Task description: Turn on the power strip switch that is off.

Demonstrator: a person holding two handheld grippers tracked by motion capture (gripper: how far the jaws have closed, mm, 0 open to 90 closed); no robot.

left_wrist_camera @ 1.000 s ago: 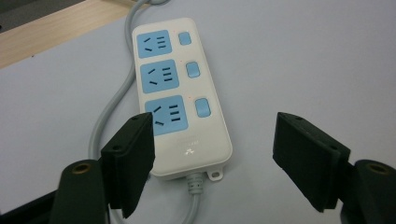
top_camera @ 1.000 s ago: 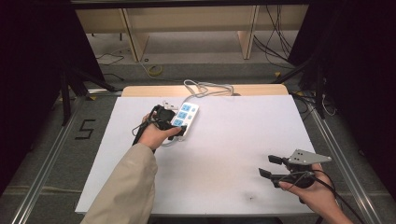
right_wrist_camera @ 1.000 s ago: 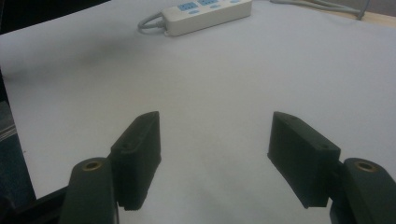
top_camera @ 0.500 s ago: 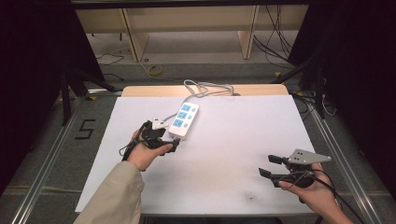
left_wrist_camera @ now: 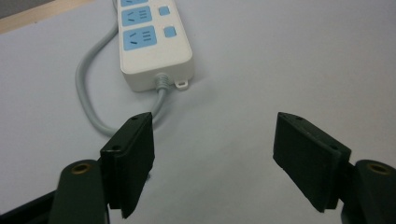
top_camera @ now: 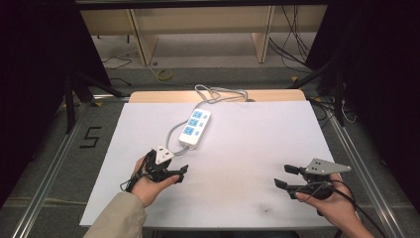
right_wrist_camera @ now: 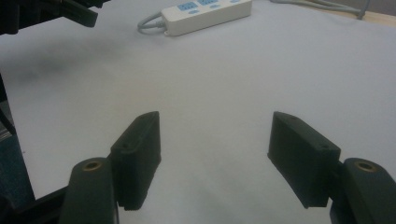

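Note:
A white power strip (top_camera: 195, 127) with blue sockets lies on the white table (top_camera: 247, 148), left of centre toward the back. Its grey cable (top_camera: 173, 134) loops from its near end and runs off the far edge. My left gripper (top_camera: 179, 174) is held open low over the table, a short way in front of the strip's near end. In the left gripper view the strip (left_wrist_camera: 152, 44) and cable (left_wrist_camera: 91, 105) lie just beyond the left gripper's (left_wrist_camera: 212, 154) empty jaws. My right gripper (top_camera: 287, 176) stands open near the front right, empty. The right gripper view shows the strip (right_wrist_camera: 208, 16) far off past the right gripper (right_wrist_camera: 215, 154).
A wooden board edge (top_camera: 218, 95) borders the table's far side. Behind it stand wooden shelf legs (top_camera: 143, 44) with loose cables on the floor (top_camera: 163, 74). Metal rails (top_camera: 54, 163) run along both table sides. Dark curtains flank the scene.
My left gripper has drawn back from the power strip toward the table's front, empty. The strip lies where it was. The right gripper has stayed in place.

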